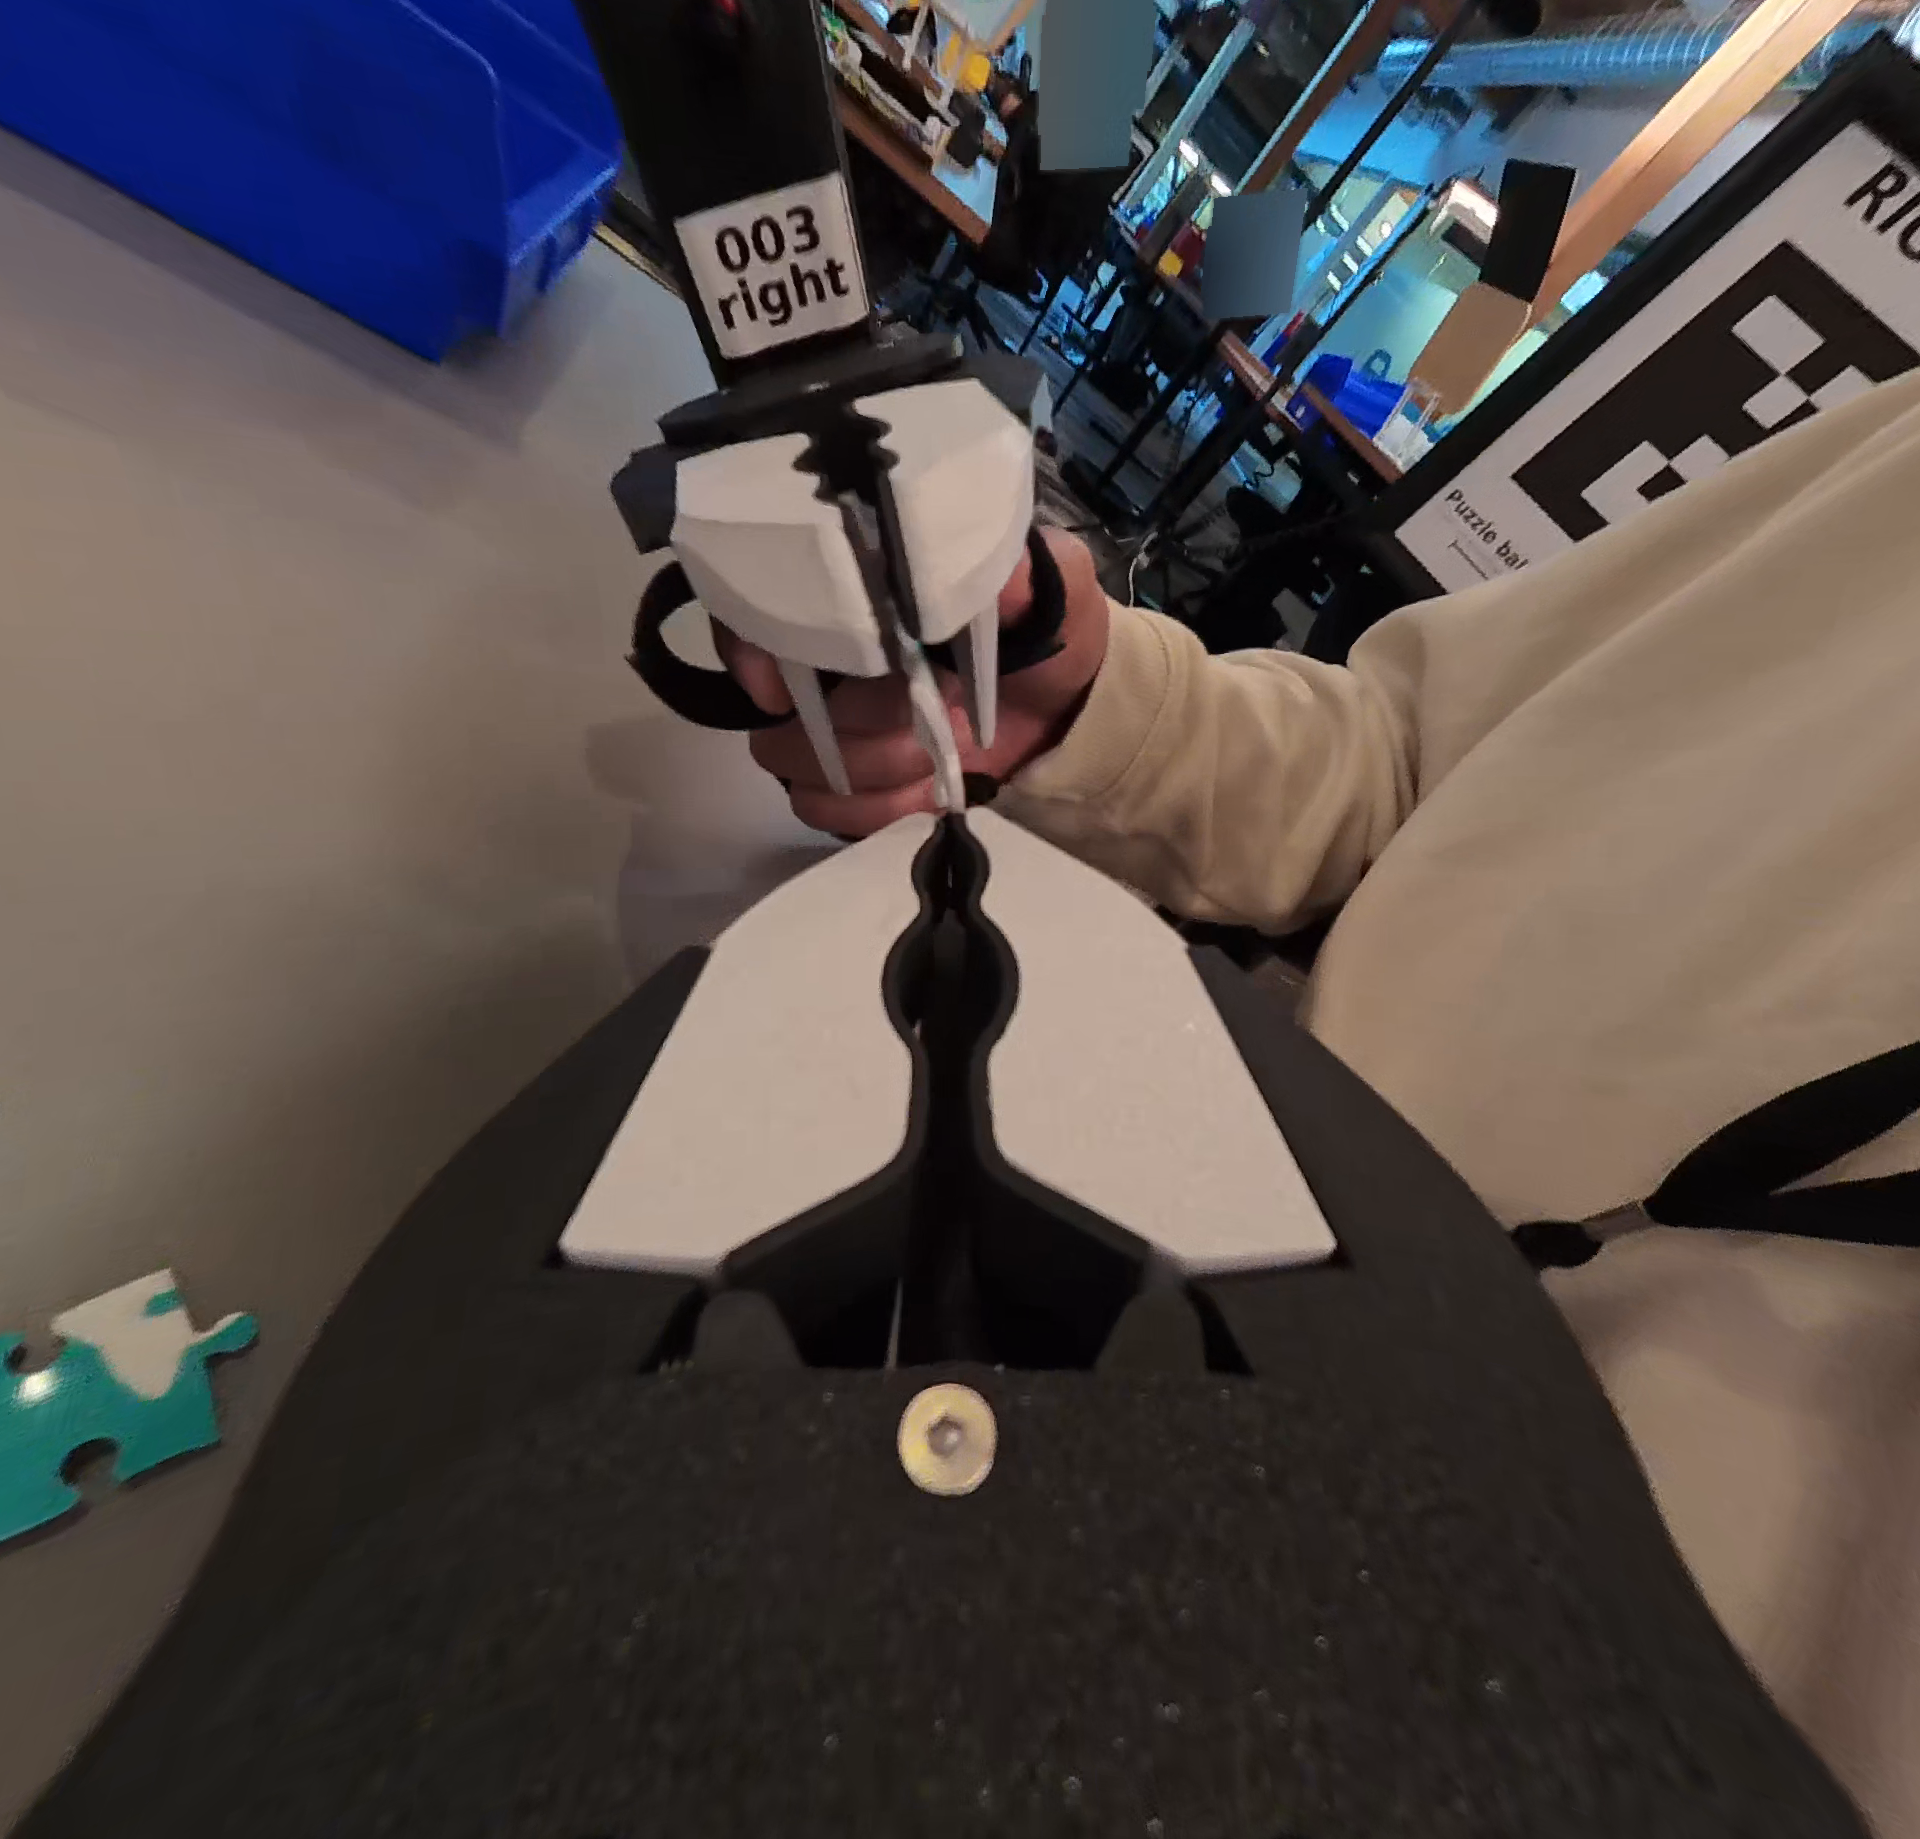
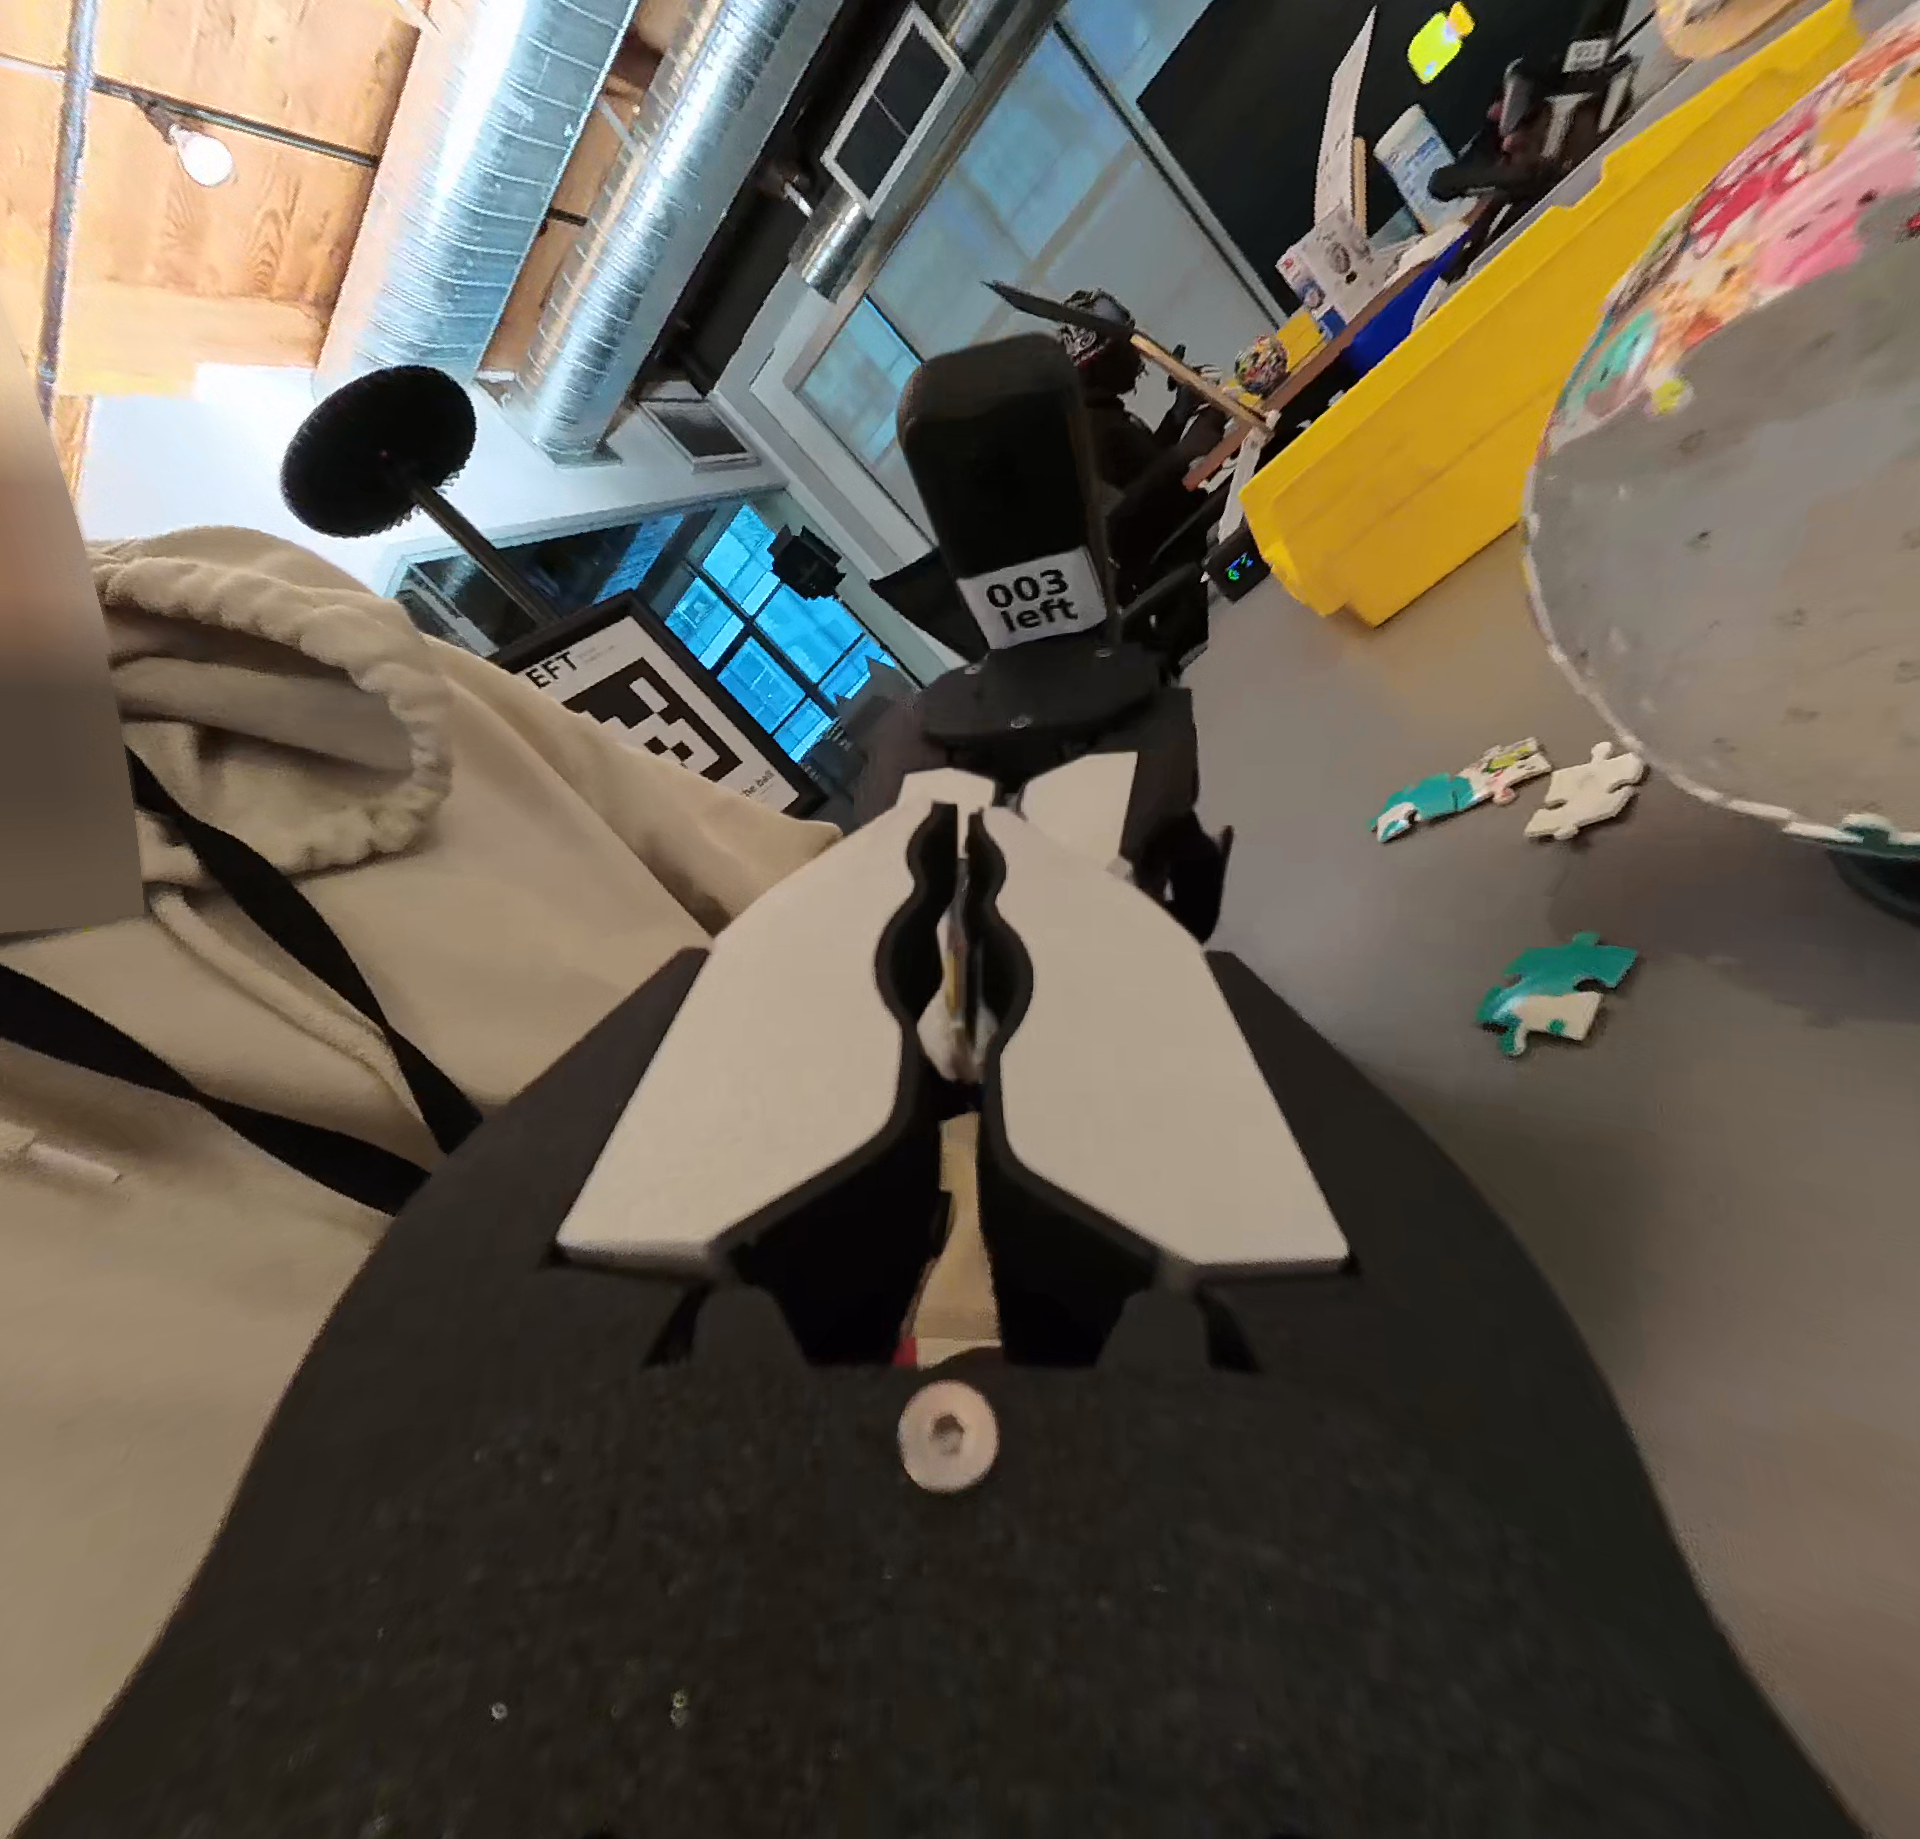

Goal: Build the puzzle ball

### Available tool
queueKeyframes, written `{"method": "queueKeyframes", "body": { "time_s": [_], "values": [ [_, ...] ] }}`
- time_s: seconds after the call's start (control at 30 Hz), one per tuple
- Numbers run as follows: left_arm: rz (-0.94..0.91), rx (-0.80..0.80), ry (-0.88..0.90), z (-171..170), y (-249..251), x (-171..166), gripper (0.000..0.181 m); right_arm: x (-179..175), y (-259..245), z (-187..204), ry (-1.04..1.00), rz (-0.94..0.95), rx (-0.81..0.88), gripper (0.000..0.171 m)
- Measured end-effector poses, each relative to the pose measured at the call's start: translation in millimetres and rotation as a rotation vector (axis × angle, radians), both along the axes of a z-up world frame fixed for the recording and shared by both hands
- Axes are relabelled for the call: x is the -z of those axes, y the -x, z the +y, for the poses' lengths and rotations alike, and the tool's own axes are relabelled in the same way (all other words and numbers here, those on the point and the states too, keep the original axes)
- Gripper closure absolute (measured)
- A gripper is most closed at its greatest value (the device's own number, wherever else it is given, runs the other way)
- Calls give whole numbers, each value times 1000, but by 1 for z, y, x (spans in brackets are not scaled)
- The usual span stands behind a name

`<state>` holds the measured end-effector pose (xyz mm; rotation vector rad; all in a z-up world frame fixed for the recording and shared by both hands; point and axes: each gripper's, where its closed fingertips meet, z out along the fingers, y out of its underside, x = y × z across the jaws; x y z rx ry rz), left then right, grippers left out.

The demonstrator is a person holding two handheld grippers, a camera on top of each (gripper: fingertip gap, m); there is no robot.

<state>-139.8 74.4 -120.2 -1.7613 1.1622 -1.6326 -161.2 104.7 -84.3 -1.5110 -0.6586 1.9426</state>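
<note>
My right gripper is shut on a thin puzzle piece, seen edge-on between its white fingers. My left gripper is shut and meets it tip to tip above the grey table. In the left wrist view the right gripper holds the piece pointing at my left fingertips, and the piece's end reaches them. A thin edge also shows deep between the left fingers. The part-built puzzle ball, colourful outside and grey inside, stands at the right.
Loose pieces lie on the table: a teal one, a white one, a teal and colourful one, and a teal one. There are a blue bin, a yellow bin, a person's beige sleeve and a marker board. The left gripper's tips are roughly 5 cm from the right gripper's.
</note>
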Motion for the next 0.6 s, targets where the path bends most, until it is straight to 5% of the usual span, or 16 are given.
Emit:
{"method": "queueKeyframes", "body": {
  "time_s": [0.27,0.43,0.5,0.6],
  "values": [
    [-44,-42,53,19,14,-10,157,8,-1,-2,-54,-96,9,170],
    [-62,-44,40,16,14,-13,180,10,10,-4,-76,-115,12,170],
    [-70,-91,48,22,16,-16,180,7,11,2,-118,-118,74,168],
    [-169,-245,116,46,27,-31,180,-12,-2,22,-334,-154,365,141]
  ]
}}
